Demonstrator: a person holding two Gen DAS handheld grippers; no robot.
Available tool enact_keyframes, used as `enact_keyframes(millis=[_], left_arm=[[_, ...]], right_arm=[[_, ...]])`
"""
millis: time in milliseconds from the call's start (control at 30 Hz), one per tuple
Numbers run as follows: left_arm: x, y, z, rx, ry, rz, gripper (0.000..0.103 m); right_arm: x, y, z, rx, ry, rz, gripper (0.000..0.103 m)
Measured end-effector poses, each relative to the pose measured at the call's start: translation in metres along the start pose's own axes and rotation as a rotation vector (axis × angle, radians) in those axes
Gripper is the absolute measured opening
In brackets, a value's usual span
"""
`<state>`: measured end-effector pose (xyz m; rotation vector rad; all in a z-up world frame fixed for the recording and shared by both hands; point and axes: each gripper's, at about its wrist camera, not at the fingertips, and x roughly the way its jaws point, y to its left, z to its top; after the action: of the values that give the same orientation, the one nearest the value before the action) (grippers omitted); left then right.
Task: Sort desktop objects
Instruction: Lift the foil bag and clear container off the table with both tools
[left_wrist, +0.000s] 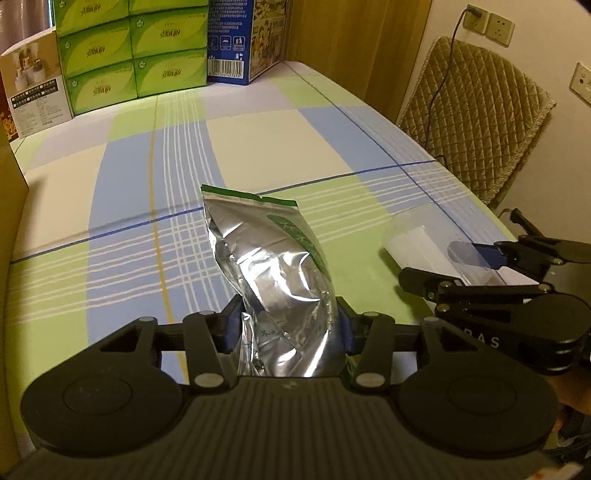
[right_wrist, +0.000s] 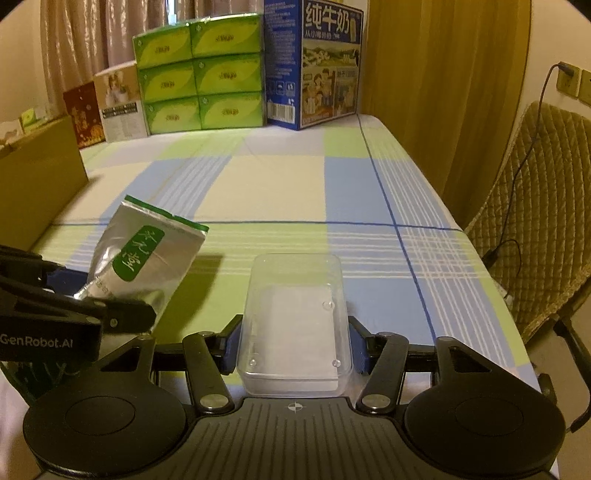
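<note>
My left gripper (left_wrist: 288, 328) is shut on a silver foil pouch (left_wrist: 273, 273) with a green label and holds it tilted above the checked tablecloth. The pouch also shows at the left in the right wrist view (right_wrist: 147, 254), with the left gripper (right_wrist: 85, 295) below it. My right gripper (right_wrist: 293, 343) is shut on a clear plastic box (right_wrist: 295, 317) with a white base, held over the table's near edge. The box (left_wrist: 424, 240) and the right gripper (left_wrist: 458, 266) show at the right in the left wrist view.
At the table's far end stand stacked green tissue packs (right_wrist: 199, 77), a blue milk carton box (right_wrist: 314, 62) and smaller boxes (right_wrist: 118, 107). A brown cardboard box (right_wrist: 40, 177) stands at the left. A quilted chair (right_wrist: 535, 206) with a cable stands right of the table.
</note>
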<state>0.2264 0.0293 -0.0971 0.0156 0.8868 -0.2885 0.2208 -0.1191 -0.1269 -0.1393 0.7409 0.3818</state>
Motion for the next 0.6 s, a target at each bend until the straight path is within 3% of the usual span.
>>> enact_keyframes(millis=[600], left_arm=[[-0.064,-0.007,-0.005,-0.019,-0.034,-0.011,0.044]], right_arm=[[-0.071,0.009,-0.001,0.041,-0.037,0.012,0.054]])
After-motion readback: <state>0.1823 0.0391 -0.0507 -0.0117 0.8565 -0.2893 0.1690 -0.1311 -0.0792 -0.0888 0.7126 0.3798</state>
